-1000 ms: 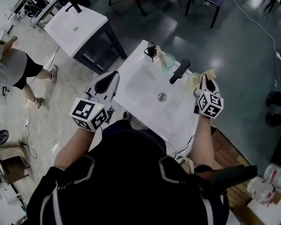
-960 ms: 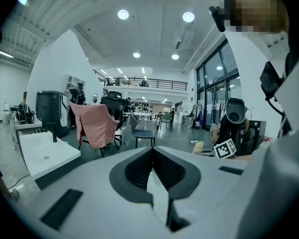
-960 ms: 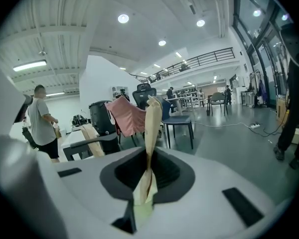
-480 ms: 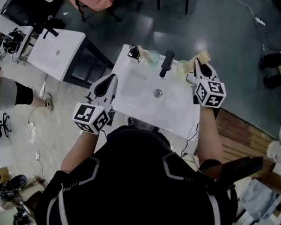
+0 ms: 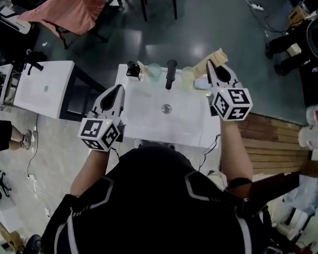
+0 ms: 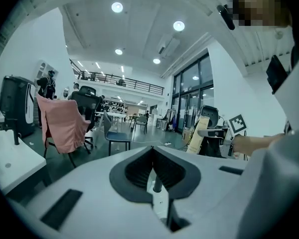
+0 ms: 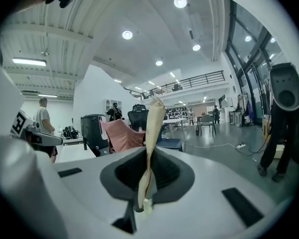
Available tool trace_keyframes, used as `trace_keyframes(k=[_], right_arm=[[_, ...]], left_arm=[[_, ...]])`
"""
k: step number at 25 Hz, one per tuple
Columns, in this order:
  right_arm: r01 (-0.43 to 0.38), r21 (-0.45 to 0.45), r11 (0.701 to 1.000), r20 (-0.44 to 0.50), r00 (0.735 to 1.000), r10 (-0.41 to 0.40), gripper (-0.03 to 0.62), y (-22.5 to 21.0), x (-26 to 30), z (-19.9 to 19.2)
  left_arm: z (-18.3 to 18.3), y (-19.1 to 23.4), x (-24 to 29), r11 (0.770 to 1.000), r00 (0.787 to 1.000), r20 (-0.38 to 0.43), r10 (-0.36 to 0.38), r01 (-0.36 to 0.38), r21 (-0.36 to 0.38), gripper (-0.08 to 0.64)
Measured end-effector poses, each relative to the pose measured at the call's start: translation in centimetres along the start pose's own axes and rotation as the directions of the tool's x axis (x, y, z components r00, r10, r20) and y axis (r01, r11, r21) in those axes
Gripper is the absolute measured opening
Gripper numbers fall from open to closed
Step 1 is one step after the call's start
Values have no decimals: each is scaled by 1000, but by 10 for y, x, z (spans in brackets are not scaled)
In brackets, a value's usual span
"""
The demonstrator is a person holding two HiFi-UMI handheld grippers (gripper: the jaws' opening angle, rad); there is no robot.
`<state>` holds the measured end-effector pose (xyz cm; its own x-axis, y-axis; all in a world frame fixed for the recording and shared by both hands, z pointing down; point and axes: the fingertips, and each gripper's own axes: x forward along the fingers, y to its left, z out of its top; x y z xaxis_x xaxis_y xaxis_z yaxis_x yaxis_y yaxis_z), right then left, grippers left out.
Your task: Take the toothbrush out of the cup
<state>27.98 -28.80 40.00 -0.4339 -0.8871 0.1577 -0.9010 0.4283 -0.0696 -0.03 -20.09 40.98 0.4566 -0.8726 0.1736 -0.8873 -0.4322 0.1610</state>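
- Toothbrush, a pale cream strip, is pinched upright between the jaws of the right gripper, at the far right of the white basin.
- Just changed: the right gripper has risen with it. The greenish cup stands on the basin's far rim, just right of the black tap. The right gripper view shows no cup around the brush, so I judge it drawn out and the task all but done.
- Left gripper: jaws pressed together, empty, over the basin's left edge.
- A second ago the right gripper sat low beside the cup; the left has drifted only a little.
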Motion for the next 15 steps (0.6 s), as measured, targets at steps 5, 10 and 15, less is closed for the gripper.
trace_keyframes(k=[5, 10, 15], right_arm=[[14, -28, 1000, 61, 998, -13, 29, 15, -17, 34], [52, -28, 998, 84, 995, -49, 29, 23, -36, 52], [68, -28, 997, 110, 992, -64, 29, 29, -50, 65]], left_arm=[[12, 5, 13, 999, 998, 55, -32, 33, -13, 5], [12, 2, 22, 994, 991, 72, -109, 110, -16, 5], [2, -2, 34, 987, 987, 37, -157, 158, -9, 5]])
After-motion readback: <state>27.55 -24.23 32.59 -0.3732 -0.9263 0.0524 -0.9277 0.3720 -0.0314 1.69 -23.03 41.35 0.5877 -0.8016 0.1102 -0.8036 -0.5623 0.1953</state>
